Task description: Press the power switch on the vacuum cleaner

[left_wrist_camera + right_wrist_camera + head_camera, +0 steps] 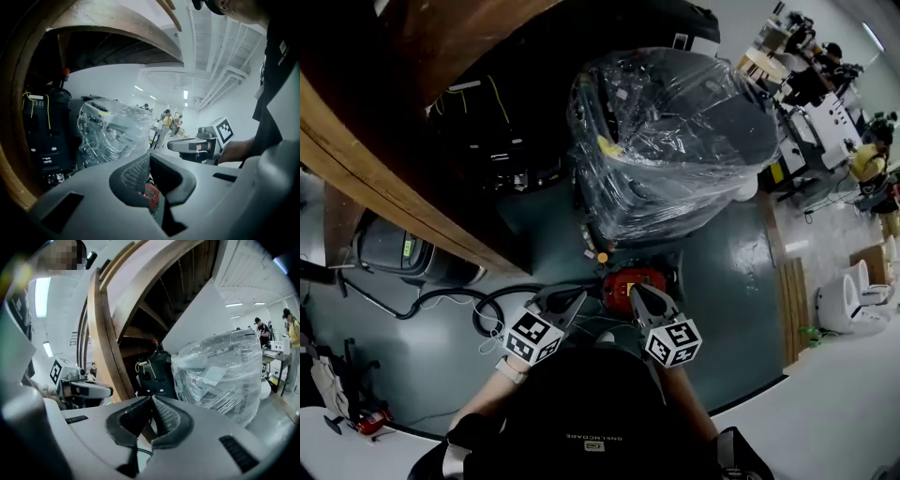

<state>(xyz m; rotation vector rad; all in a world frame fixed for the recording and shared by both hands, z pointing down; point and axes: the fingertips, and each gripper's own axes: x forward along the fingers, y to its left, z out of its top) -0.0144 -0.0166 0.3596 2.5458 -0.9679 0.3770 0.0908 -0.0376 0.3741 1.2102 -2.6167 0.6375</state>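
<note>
Jaws clamped together, empty, on left gripper (565, 305) & right gripper (645, 302); vacuum cleaner (634, 280) looks rigid, so poke w/ your tips, don't grab.

Crinkled glossy plastic wrap (675, 141), matt brown wooden beam (375, 178), shiny red vacuum cleaner (628, 279).

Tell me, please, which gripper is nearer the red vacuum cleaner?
Right. The right gripper overlaps the red vacuum cleaner; the left gripper sits just beside its left edge.

Workshop: workbenches (811, 103), plastic-wrapped load (675, 131).
</note>
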